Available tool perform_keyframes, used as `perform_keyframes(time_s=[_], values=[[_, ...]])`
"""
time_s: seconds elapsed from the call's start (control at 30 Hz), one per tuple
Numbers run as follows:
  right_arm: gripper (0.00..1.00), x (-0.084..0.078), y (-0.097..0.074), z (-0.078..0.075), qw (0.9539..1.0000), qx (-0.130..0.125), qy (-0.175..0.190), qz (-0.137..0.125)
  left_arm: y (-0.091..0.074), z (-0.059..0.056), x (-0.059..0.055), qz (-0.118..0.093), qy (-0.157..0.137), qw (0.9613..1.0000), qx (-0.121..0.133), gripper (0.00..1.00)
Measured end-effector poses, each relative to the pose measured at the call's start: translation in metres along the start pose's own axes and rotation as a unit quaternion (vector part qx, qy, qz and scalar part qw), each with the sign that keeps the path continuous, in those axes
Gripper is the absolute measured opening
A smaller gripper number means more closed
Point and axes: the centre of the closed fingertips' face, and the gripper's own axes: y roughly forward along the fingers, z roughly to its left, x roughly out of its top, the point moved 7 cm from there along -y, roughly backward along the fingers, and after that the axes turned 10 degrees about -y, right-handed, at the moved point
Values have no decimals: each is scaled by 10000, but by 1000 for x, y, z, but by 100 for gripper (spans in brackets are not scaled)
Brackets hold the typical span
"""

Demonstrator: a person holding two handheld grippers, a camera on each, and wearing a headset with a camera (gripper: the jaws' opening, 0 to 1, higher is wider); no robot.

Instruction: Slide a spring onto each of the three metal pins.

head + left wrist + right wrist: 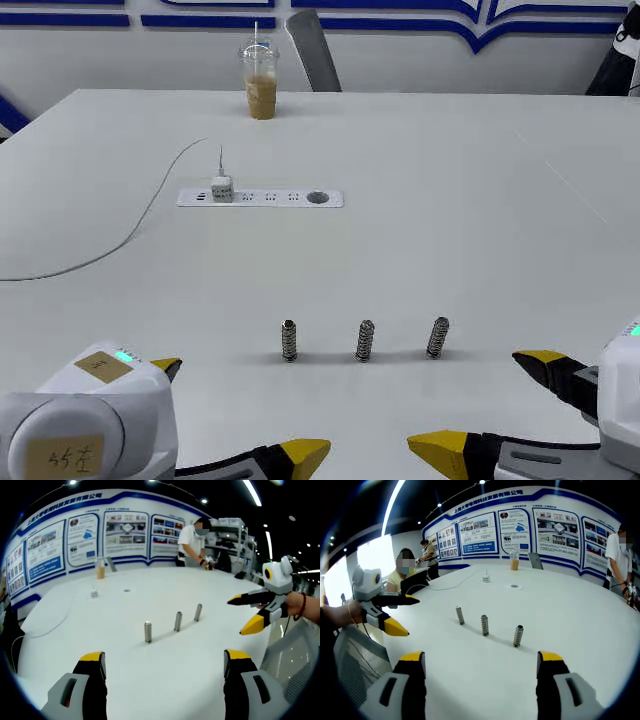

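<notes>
White table (470, 230) stretches wide around three springs (365, 340).

three springs (289, 341) (365, 341) (438, 338), two grippers (165, 655) (481, 656), one power strip (260, 198), one cup (261, 85), one cable (140, 225)

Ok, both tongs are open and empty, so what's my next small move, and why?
Probably just back both tongs off and check. The left spring, middle spring and right spring stand upright in a row, seemingly each on its pin. The left tongs and right tongs hold nothing.
</notes>
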Motion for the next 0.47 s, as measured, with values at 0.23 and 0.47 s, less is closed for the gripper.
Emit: perform_keyframes(time_s=[0.23,0.47], values=[[96,-5,-2,3,9999,14,28,136,0,-2,1,-18,-69,10000,-17,100],[96,-8,-4,5,9999,23,106,133,-1,-4,2,-31,-84,10000,-29,100]])
